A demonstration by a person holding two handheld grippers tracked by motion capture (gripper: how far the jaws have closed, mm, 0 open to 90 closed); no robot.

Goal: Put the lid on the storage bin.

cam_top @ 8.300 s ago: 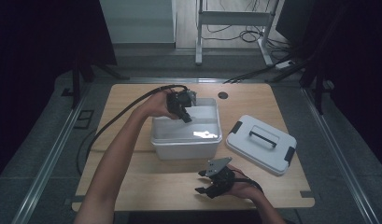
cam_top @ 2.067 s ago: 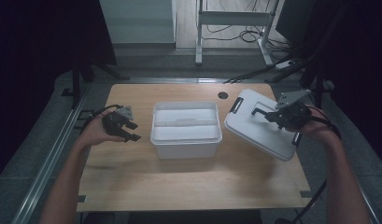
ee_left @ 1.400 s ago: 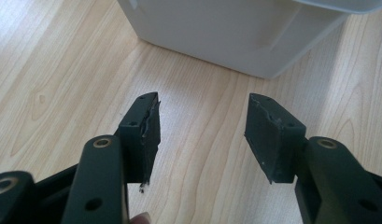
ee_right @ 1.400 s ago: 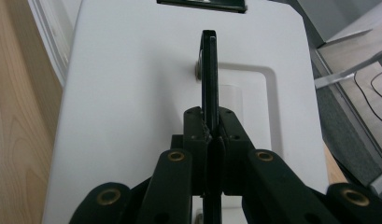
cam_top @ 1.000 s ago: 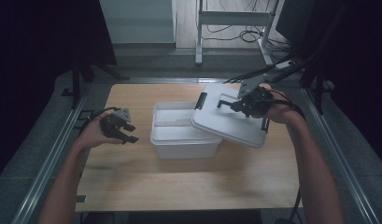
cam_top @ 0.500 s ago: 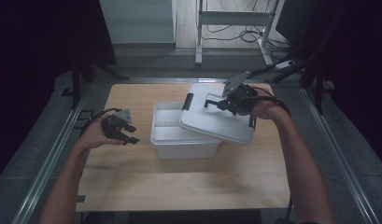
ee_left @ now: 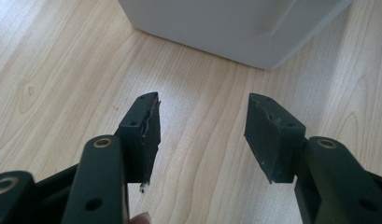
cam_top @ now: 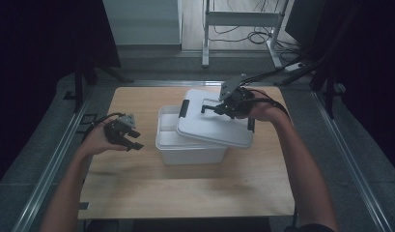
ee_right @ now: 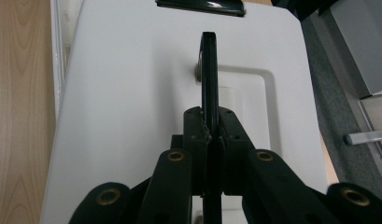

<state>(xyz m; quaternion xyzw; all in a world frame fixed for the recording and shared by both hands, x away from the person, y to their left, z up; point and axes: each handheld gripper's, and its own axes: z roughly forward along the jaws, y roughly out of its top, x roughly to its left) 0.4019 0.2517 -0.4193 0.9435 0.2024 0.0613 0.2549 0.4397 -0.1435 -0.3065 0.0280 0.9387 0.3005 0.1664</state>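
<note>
A white lid (cam_top: 212,124) with black clips hangs tilted over the open white box (cam_top: 173,145) at the table's middle, covering its right part. My right gripper (cam_top: 217,108) is shut on the lid's black handle (ee_right: 208,70), which stands up between the jaws over the white lid (ee_right: 132,102). Left of the box, my left gripper (cam_top: 133,140) hovers over the wooden table (cam_top: 137,183), open with nothing between its fingers (ee_left: 146,130). A corner of the white box (ee_left: 235,28) lies just ahead of the left gripper (ee_left: 200,135).
The wooden table's front half and right side are bare wood. A cable (cam_top: 96,123) trails from the left gripper towards the table's left edge. Metal rails and dark floor surround the table; a white frame stands behind it.
The right gripper has carried the lid leftward from the table's right side until it overlaps the box. The left gripper has stayed where it was.
</note>
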